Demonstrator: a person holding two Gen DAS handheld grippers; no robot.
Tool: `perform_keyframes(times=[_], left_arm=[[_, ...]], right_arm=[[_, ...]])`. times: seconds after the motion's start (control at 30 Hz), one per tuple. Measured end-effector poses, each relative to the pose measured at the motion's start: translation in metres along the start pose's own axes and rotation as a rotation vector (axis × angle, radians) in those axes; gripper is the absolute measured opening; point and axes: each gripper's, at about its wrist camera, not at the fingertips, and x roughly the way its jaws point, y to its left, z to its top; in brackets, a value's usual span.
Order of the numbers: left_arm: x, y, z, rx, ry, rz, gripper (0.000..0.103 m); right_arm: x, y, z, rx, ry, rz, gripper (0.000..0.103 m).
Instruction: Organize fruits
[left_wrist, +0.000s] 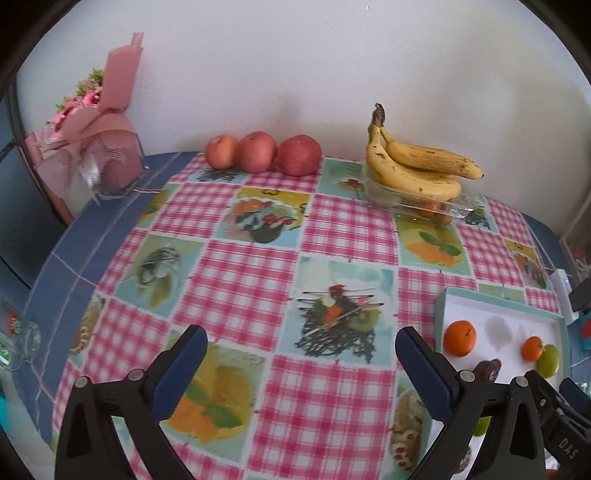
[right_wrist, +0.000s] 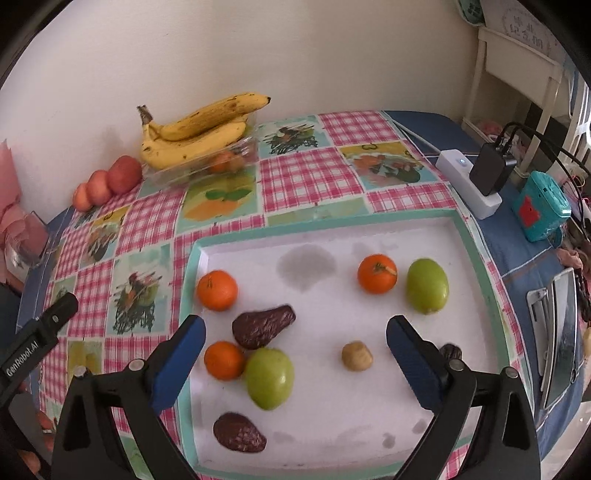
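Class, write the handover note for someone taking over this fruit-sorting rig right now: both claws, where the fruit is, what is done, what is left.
Left claw: open, empty, above the checked tablecloth.
Right claw: open, empty, over the white tray.
In the tray, scattered: three oranges, two green fruits, two dark brown fruits, a small tan one.
By the wall: three apples; bananas on a clear container.
Done: no grouping visible in the tray.
Left: group the tray fruit by kind.
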Motion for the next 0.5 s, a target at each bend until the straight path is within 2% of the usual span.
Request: perform_keyframes(times=[0.13,0.2,0.33,0.5], left_arm=[[-0.022,0.004,-0.011,0.019,-0.049,0.064,0.103],[-0.032,0.007,-0.019,0.022,-0.067,0.072,0.103],[-0.045,0.015,-0.029,0.003,-0.036,0.059,0.103],[-0.060,0.027,-0.046,0.001,-0.012,0.050,0.103]], right_arm=[[-0.006,0.001,-0.013,-0.004,0.004,0.013,0.098],[-0.012,0.000,-0.020,0.000,-0.002,0.032,0.098],[-0.027,0.000,-0.027,0.011,-0.020,0.063,0.098],[-0.043,0.004,-0.040,-0.029,-0.014,0.060,0.098]])
